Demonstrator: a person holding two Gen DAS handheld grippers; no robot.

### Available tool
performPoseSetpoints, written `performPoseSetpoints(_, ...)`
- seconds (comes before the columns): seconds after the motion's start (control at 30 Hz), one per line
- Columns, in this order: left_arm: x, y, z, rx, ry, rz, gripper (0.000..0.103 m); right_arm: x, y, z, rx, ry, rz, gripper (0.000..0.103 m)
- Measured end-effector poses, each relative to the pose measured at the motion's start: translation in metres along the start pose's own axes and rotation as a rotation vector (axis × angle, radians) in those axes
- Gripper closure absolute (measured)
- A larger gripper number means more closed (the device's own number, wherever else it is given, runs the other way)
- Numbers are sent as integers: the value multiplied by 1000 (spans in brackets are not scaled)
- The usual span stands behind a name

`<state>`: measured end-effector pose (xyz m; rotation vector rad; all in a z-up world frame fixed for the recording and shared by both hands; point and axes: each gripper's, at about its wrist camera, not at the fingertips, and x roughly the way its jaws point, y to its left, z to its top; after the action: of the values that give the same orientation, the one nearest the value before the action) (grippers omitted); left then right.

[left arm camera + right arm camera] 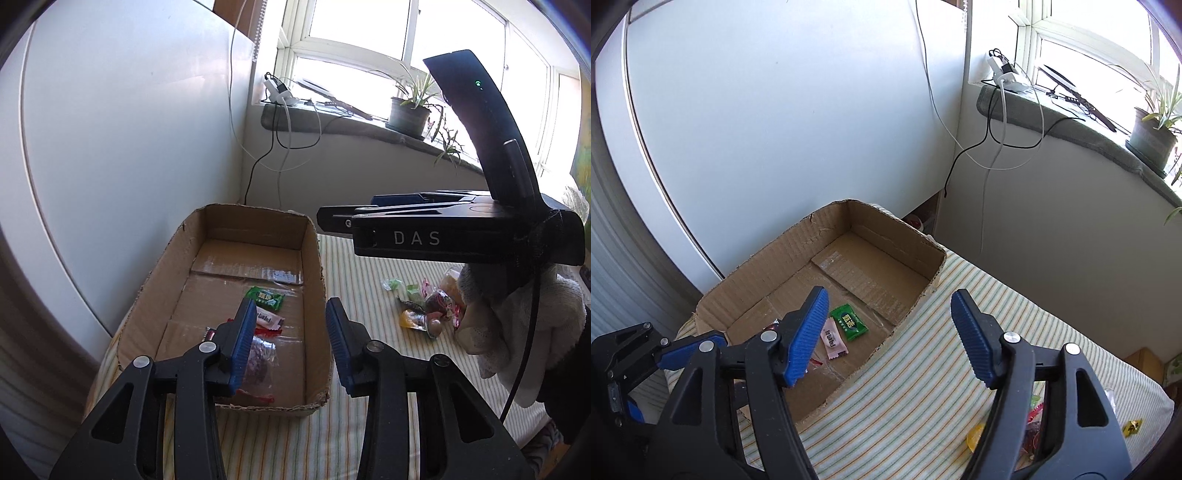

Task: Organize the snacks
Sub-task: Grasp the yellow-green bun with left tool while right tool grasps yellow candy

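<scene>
Both pairs of jaws stood apart with nothing between their blue pads. From the left wrist view, the left gripper point(291, 343) hung at a moderate gap over the near end of the cardboard box point(312, 258), which sat on the striped cloth point(354, 266) with its long axis running away toward the wall. Inside it lay a green packet point(266, 298), a pink-and-white sachet point(269, 319) just nearer, and a clear bag of something dark red point(258, 363) partly hidden behind the left pad. The loose pile of snacks point(430, 308) still to be sorted lay on the cloth well to the right of the box, beneath the right gripper's black body and just beside the white-gloved hand point(517, 332) that carried it (so the right hand looked much the nearer of the two to that pile). From the right wrist view, the right gripper point(890, 332) was spread wide and empty, its left pad over the box's near corner and its right pad over bare cloth; the green packet and the sachet showed between the pads, well below on the box floor. A few wrapped sweets, among them a yellow wrapper point(1132, 428), peeked from the lower right edge behind that gripper, so the next pick probably called for the right hand to swing back to its right.
</scene>
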<state>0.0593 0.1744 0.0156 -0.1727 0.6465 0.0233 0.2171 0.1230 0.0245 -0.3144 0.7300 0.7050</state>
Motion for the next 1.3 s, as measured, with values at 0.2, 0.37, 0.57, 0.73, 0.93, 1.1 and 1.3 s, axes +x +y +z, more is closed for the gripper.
performPoseSetpoints(0.2, -7, -25, 1, 34, -10, -29, 65, -40, -32, -19, 40, -26, -70, 25)
performPoseSetpoints(0.37, -6, -45, 0, 44, -5, -68, 65, -73, -66, -42, 77, -34, -126, 23)
performPoseSetpoints(0.57, 3, -72, 0, 63, 16, -126, 65, -111, -111, -76, 132, -30, -189, 23)
performPoseSetpoints(0.73, 17, -95, -6, 65, 57, -173, 58, -135, -152, -106, 198, -28, -239, 21)
performPoseSetpoints(0.93, 37, -118, -19, 85, 109, -206, 58, -156, -191, -152, 257, 4, -282, 14)
performPoseSetpoints(1.1, 57, -131, -28, 101, 151, -232, 58, -166, -221, -190, 281, 36, -329, 14)
performPoseSetpoints(1.3, 83, -139, -30, 104, 200, -239, 64, -154, -246, -200, 289, 71, -273, 14)
